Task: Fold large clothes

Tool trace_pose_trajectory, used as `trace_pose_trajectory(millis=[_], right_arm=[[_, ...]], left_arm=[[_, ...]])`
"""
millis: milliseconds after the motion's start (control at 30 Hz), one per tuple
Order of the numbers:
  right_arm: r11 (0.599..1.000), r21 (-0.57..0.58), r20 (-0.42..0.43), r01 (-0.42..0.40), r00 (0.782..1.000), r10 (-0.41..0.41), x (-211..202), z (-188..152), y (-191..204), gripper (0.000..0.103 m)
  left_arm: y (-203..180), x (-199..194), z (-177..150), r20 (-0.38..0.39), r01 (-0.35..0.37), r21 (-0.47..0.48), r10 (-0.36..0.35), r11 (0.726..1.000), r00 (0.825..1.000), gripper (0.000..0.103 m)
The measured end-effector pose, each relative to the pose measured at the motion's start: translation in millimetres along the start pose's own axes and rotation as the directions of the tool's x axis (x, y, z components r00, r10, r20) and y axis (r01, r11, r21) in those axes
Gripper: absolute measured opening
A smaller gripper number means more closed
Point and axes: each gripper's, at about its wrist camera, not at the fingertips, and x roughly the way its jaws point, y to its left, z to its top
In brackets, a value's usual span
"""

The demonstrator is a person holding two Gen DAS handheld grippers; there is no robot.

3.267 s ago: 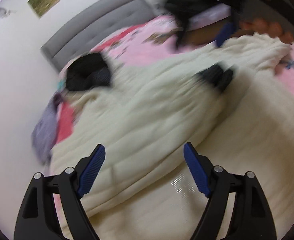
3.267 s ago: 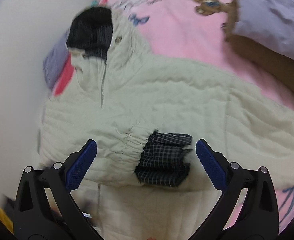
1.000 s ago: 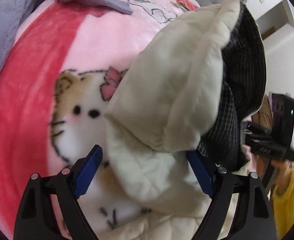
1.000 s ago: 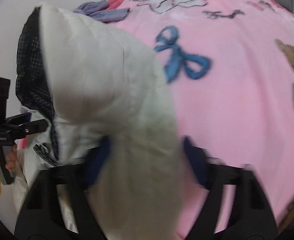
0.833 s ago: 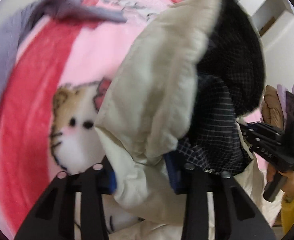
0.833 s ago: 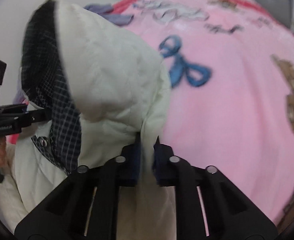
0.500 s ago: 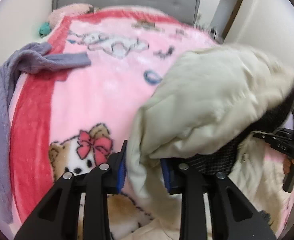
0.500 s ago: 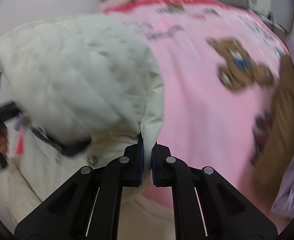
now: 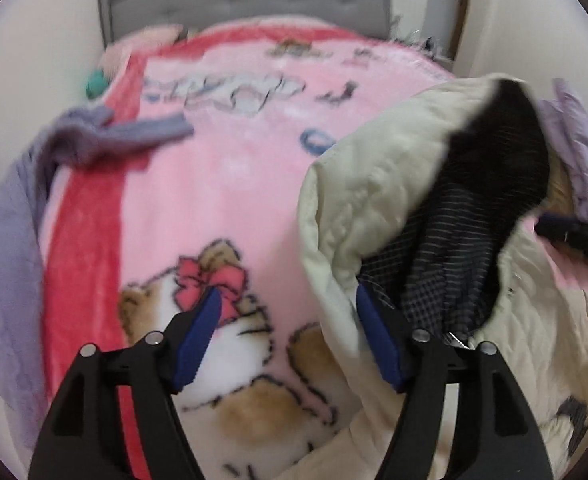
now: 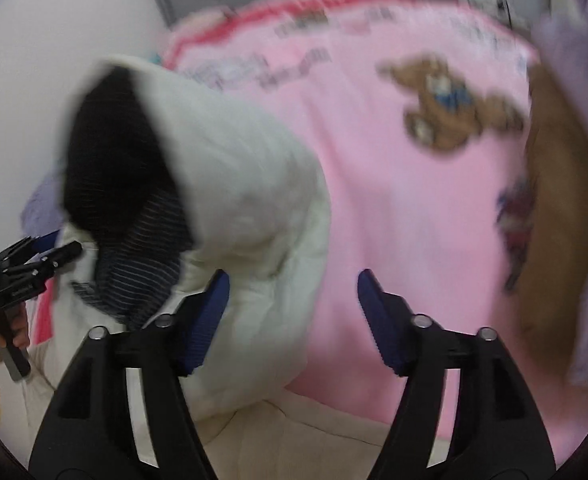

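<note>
Pink blanket (image 9: 222,184) covers the bed; the cream jacket (image 9: 374,184) lies on it, hood puffed up, dark lining showing. Both the left gripper (image 9: 286,336) and right gripper (image 10: 292,320) are opening, nothing pinched. Hood fold looks just released; next needs a fresh grip to flatten it.

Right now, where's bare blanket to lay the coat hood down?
Free: pink blanket between the purple sweater and cream coat hood. Crowded: right edge, with the brown garment.
</note>
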Motion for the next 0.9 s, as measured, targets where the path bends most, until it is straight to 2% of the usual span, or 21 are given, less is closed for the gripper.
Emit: trace_pose_trajectory(millis=[67, 133, 233, 300, 400, 433, 467, 500, 533, 567, 600, 633, 667, 733, 767, 833, 900], right_arm=[[0.998, -0.069, 0.059, -0.001, 0.998, 0.005, -15.2, 5.2, 7.4, 0.069], [0.995, -0.099, 0.076, 0.026, 0.997, -0.019, -18.3, 14.9, 13.7, 0.070], [0.993, -0.101, 0.040, 0.055, 0.998, -0.051, -6.4, 31.9, 23.4, 0.070], [0.996, -0.078, 0.008, 0.052, 0.999, -0.052, 5.4, 43.8, 27.7, 0.070], [0.997, -0.027, -0.044, 0.072, 0.996, -0.073, 20.6, 47.9, 37.3, 0.070], [0.997, -0.015, -0.063, 0.078, 0.995, -0.079, 26.6, 49.1, 39.5, 0.063], [0.996, -0.009, -0.080, 0.088, 0.993, -0.089, 33.6, 50.9, 40.9, 0.044], [0.993, -0.011, -0.097, 0.115, 0.989, -0.115, 42.3, 52.7, 42.5, 0.034], [0.992, -0.022, -0.109, 0.127, 0.986, -0.129, 47.5, 54.4, 43.3, 0.018], [0.988, -0.036, -0.117, 0.151, 0.981, -0.154, 51.6, 56.6, 43.3, 0.009], [0.985, -0.038, -0.113, 0.166, 0.979, -0.170, 51.0, 58.3, 42.6, 0.008], [0.985, -0.026, -0.096, 0.171, 0.980, -0.173, 47.2, 61.2, 39.4, 0.006], [0.985, -0.010, -0.076, 0.171, 0.982, -0.171, 41.5, 63.3, 36.3, 0.006], [0.989, 0.020, -0.024, 0.147, 0.989, -0.147, 23.5, 67.4, 27.9, 0.005], [0.992, -0.002, -0.015, 0.130, 0.991, -0.130, 15.3, 67.5, 27.9, 0.005], [0.991, -0.093, 0.007, 0.097, 0.995, -0.096, -3.1, 63.7, 35.9, 0.005], [0.972, -0.211, 0.054, 0.102, 0.994, -0.093, -27.5, 53.1, 50.4, 0.005]], left_arm=[[-7.9, -12.5, 1.5, 0.025, -0.028, 0.080, 0.026, 0.996, 0.999, 0.077], [-13.3, -16.6, 11.7, 0.056, -0.062, 0.126, 0.056, 0.990, 0.997, 0.078], [-25.5, -12.9, 37.9, 0.053, -0.047, 0.123, 0.041, 0.991, 0.998, 0.080], [-38.5, -4.5, 53.7, 0.037, -0.039, 0.149, 0.034, 0.988, 0.999, 0.088], [-63.9, 14.4, 72.6, 0.012, -0.099, 0.217, 0.099, 0.971, 0.995, 0.089], [-70.5, 24.2, 79.0, -0.014, -0.121, 0.230, 0.127, 0.966, 0.992, 0.089], [-74.3, 30.7, 82.2, -0.031, -0.142, 0.232, 0.153, 0.962, 0.988, 0.088], [-76.7, 37.3, 85.4, -0.052, -0.167, 0.223, 0.183, 0.960, 0.982, 0.085], [-76.4, 41.1, 88.4, -0.064, -0.161, 0.205, 0.177, 0.965, 0.982, 0.071], [-71.8, 45.5, 93.1, -0.074, -0.176, 0.167, 0.190, 0.970, 0.979, 0.052], [-65.2, 48.5, 97.1, -0.090, -0.215, 0.124, 0.227, 0.969, 0.970, 0.045], [-58.0, 48.6, 99.3, -0.100, -0.234, 0.084, 0.241, 0.969, 0.965, 0.028], [-43.2, 44.8, 100.9, -0.103, -0.245, 0.002, 0.244, 0.969, 0.964, 0.017], [-18.4, 33.3, 99.2, -0.090, -0.235, -0.097, 0.226, 0.967, 0.970, 0.015], [-12.9, 27.7, 95.7, -0.084, -0.240, -0.097, 0.232, 0.966, 0.969, 0.015], [-9.2, 4.4, 81.2, -0.023, -0.243, -0.035, 0.242, 0.969, 0.970, 0.015], [-17.0, -23.6, 62.2, 0.047, -0.273, 0.049, 0.271, 0.961, 0.961, 0.016]])
